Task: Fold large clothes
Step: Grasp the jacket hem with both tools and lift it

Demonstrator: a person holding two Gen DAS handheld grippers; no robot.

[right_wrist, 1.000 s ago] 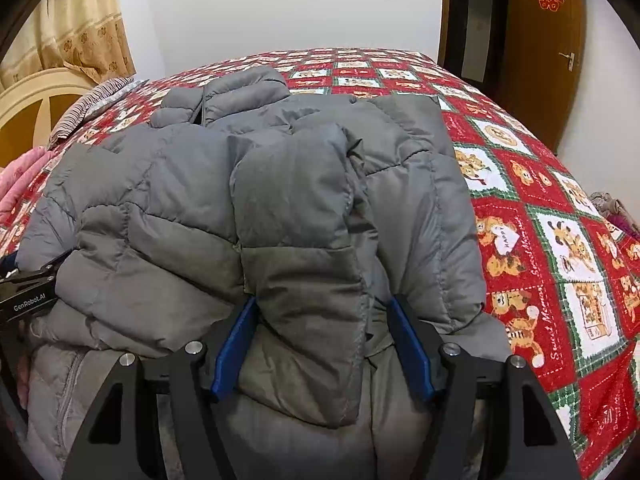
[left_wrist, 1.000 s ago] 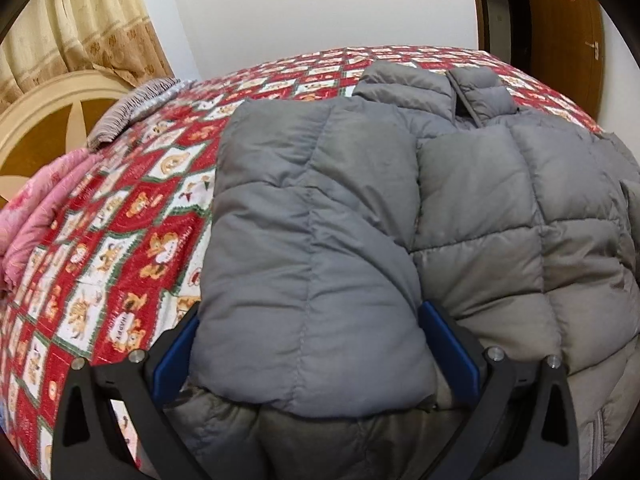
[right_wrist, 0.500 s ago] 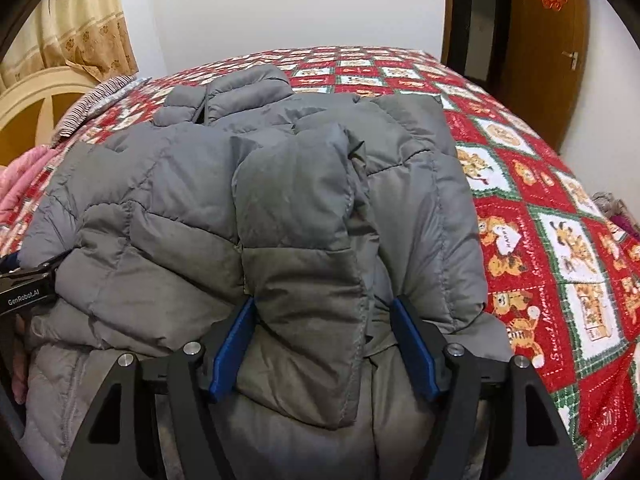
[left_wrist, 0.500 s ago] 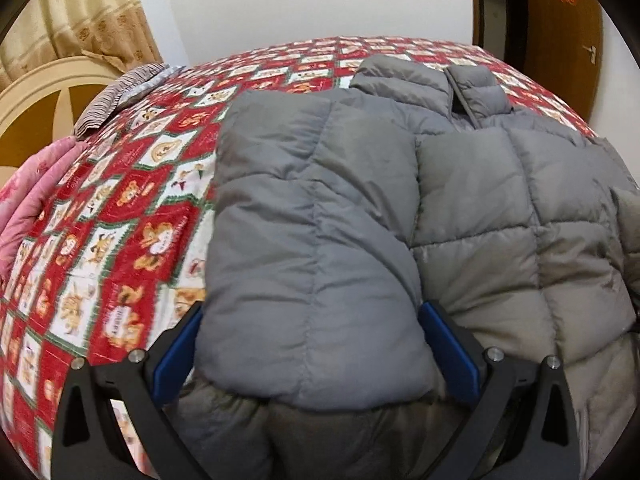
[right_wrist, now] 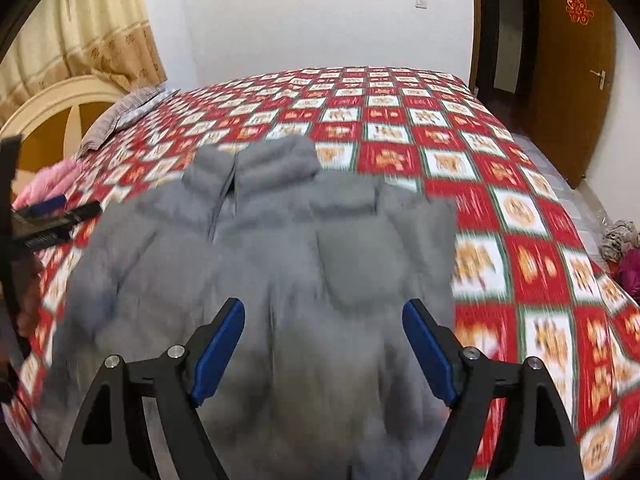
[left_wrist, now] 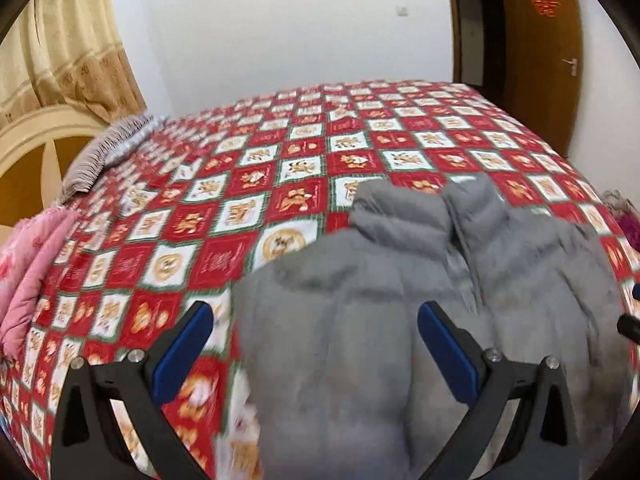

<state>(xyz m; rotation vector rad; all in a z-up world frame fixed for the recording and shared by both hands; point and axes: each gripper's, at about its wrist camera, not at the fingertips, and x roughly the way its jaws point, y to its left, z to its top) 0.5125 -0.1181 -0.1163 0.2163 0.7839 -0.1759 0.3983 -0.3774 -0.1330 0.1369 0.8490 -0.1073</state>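
Observation:
A grey puffer jacket (left_wrist: 400, 280) lies front up on the bed, collar toward the far side, both sleeves folded in over its chest. My left gripper (left_wrist: 314, 308) hovers open above the jacket's left sleeve, blue pads clear of the fabric. Over the right sleeve of the same jacket (right_wrist: 280, 240) hangs my right gripper (right_wrist: 324, 304), its jaws opening with nothing pressed between them. The picture is blurred by motion. The left gripper (right_wrist: 44, 220) also shows at the right wrist view's left edge.
The red and white patterned bedspread (left_wrist: 280, 160) covers the whole bed. A pink blanket (left_wrist: 32, 264) and a striped pillow (left_wrist: 108, 148) lie by the cream headboard (left_wrist: 36, 136) on the left. A wooden door (right_wrist: 576, 80) and a clothes pile (right_wrist: 620, 240) are on the right.
Both grippers have lifted up and back off the jacket. Their pads, which flanked the folded sleeve ends, now stand clear above them, and the right jaws are wider.

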